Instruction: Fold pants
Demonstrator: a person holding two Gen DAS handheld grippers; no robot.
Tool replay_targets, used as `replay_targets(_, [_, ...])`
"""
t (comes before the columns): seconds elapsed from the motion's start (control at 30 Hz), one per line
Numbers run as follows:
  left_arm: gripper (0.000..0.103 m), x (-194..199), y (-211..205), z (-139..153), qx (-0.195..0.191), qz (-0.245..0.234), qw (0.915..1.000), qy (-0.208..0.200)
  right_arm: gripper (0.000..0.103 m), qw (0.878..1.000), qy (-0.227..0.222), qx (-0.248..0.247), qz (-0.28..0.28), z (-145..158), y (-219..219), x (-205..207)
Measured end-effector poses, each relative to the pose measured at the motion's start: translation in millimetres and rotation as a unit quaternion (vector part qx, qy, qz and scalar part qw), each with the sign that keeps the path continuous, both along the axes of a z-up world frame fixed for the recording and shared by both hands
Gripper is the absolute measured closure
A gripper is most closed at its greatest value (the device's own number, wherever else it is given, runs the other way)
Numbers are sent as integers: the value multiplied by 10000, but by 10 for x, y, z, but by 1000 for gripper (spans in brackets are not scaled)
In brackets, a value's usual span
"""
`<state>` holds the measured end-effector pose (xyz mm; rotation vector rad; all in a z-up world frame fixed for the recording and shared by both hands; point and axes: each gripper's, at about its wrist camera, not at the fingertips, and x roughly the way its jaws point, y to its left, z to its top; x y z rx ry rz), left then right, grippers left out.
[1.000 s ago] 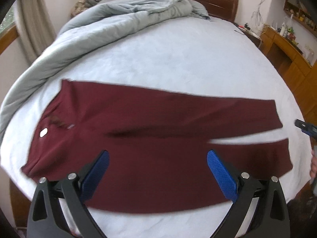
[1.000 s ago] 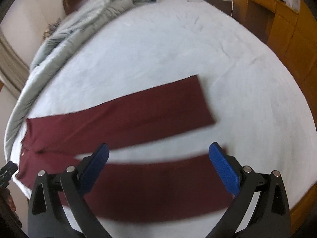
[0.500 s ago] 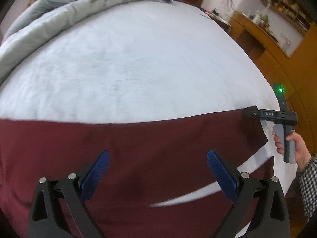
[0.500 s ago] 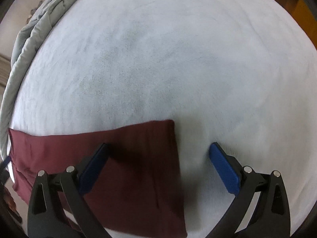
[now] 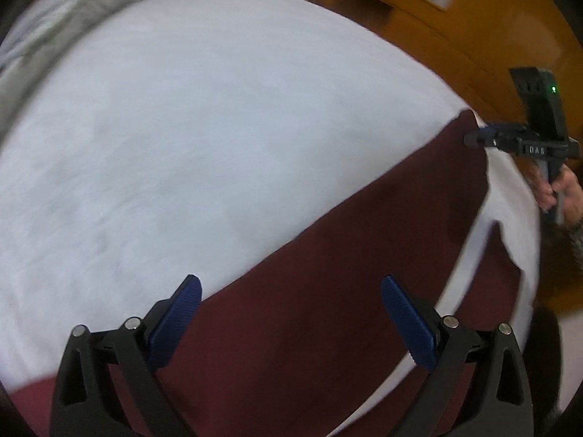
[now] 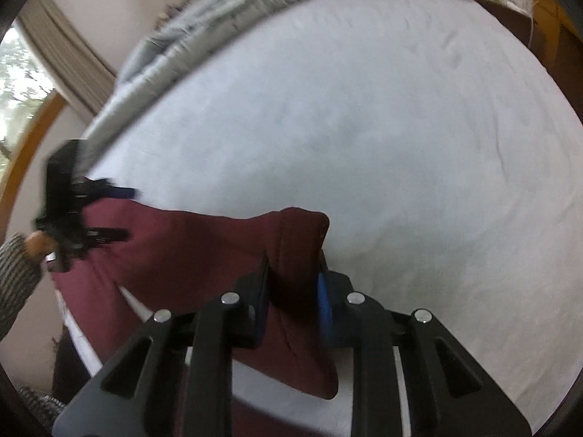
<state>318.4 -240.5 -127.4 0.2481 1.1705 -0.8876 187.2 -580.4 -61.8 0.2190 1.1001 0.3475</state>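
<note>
Since the earlier frame my right gripper (image 6: 291,287) has been closing its jaws, which now pinch a bunched hem of the maroon pants (image 5: 328,291). They lie along the near edge of the bed (image 5: 218,127), one leg lifted. My left gripper (image 5: 291,320) hovers over them, jaws wide, empty. Judgement: soft, light, limp cloth; best held at hems and waistband.
</note>
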Motion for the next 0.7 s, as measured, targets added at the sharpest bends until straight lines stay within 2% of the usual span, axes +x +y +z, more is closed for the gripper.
replay_targets(0.1, [4,108,-201,-76,-167,-598,9974,362,82,9997,-177,88,128,172,-16,-33])
replay_targets(0.17, [4,165,-292,-100,-203,-823,9952,486,82,9990,-349,166,226,266,2,-34])
replay_targets(0.23, [4,238,-361,-145,-295,-1036,9904,863,82,9983,-462,209,275,367,-12,-55])
replay_targets(0.37, [4,334,-467,-185,-326,-1187,9856,1159,82,9965,-691,301,364,509,-1,-129])
replay_targets(0.43, [5,374,-450,-195,-341,-1155,9819,1460,82,9953,-818,412,303,601,-64,-204])
replay_targets(0.47, [9,389,-441,-198,-362,-1134,9805,1564,82,9949,-861,451,271,626,-66,-218])
replay_targets(0.53, [52,381,-396,-169,-356,-1092,9805,1597,82,9942,-953,443,213,676,-87,-268])
replay_targets(0.57, [80,372,-351,-151,-335,-1058,9821,1519,82,9941,-974,445,186,686,-58,-263])
replay_targets(0.7, [87,223,-137,179,-813,-478,9905,996,82,9938,-1038,393,-26,665,-43,-391])
